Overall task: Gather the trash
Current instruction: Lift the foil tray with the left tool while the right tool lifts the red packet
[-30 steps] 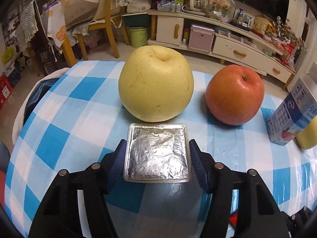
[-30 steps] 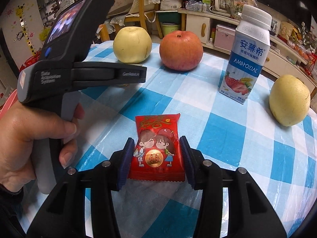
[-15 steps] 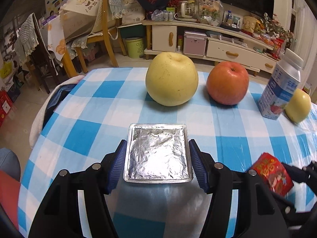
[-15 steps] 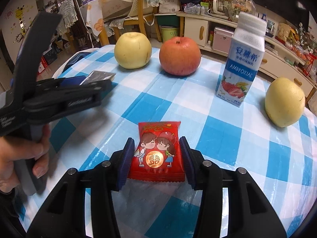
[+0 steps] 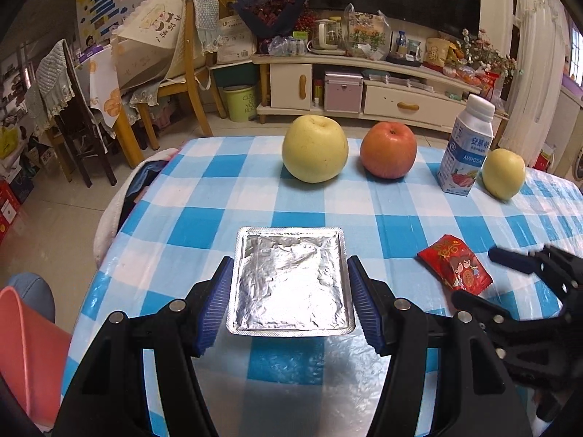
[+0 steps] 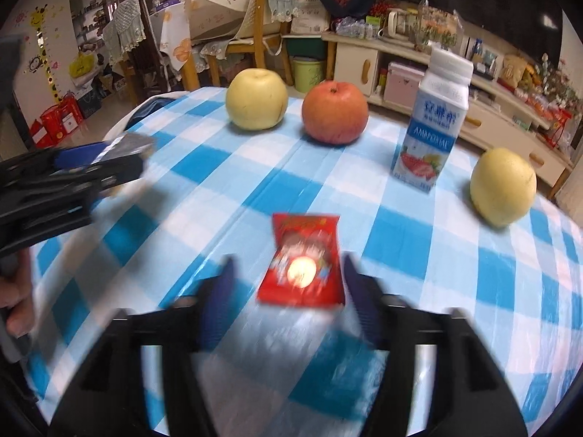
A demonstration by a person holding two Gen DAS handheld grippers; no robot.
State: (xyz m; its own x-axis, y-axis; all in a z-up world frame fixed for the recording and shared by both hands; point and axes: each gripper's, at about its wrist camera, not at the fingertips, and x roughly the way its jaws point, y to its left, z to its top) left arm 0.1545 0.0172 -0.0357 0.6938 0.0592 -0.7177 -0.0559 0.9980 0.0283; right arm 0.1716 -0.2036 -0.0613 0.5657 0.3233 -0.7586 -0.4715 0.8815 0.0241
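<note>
1. Left gripper: both blue ribbed pads are clamped on the side edges of a silver foil blister sheet, held flat above the blue-and-white checked tablecloth.
2. Right gripper: its jaws have just been opening. The red candy wrapper lies between the fingers, its right edge close to the right pad and a clear gap on the left; it is released.
3. Wrapper print: two cartoon figures and a gold round emblem; its lettering is blurred and unreadable.
4. Beyond the right fingertips, to the right, stands a white-capped drink carton marked "AMBROSIAL" below Chinese characters, with a strawberry picture.
5. Ahead of the fingers sit a yellow pear and a red apple, just beside each other; a second pear rests right of the carton.
6. Open cloth separates the wrapper from the fruit. The table's left edge curves away near the left gripper.
</note>
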